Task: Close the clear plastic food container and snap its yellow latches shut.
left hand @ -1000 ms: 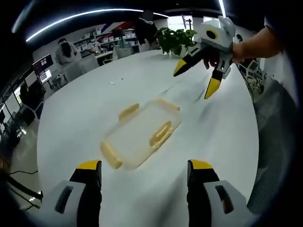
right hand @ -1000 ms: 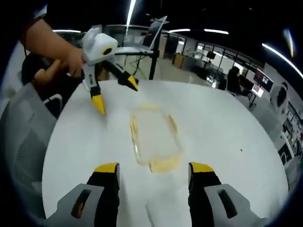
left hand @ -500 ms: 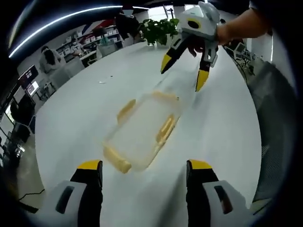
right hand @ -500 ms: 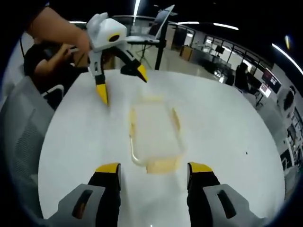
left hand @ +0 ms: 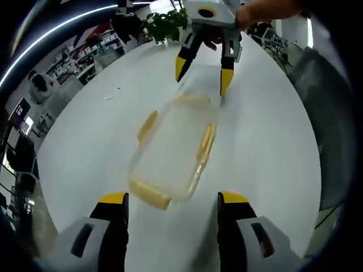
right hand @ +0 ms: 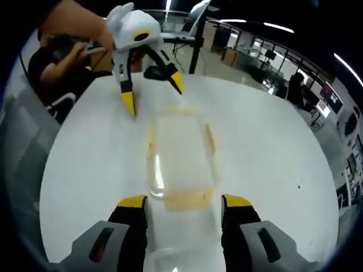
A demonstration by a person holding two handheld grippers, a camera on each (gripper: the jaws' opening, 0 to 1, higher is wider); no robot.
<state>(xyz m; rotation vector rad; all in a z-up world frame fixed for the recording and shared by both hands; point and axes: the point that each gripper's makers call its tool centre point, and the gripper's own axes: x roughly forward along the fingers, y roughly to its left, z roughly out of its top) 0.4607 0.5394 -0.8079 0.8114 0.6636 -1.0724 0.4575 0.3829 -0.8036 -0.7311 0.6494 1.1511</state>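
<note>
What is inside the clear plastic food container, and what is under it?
Nothing can be seen inside the clear container; it looks empty. The white table is under it and shows through its walls. Yellow latches hide small parts. Whether the lid sits fully on cannot be told.

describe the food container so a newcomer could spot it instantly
On the round white table, midway between the two yellow-tipped grippers, left and right, lies a clear rectangular plastic food container. Pale yellow latches line its edges, the only see-through thing on the tabletop.
</note>
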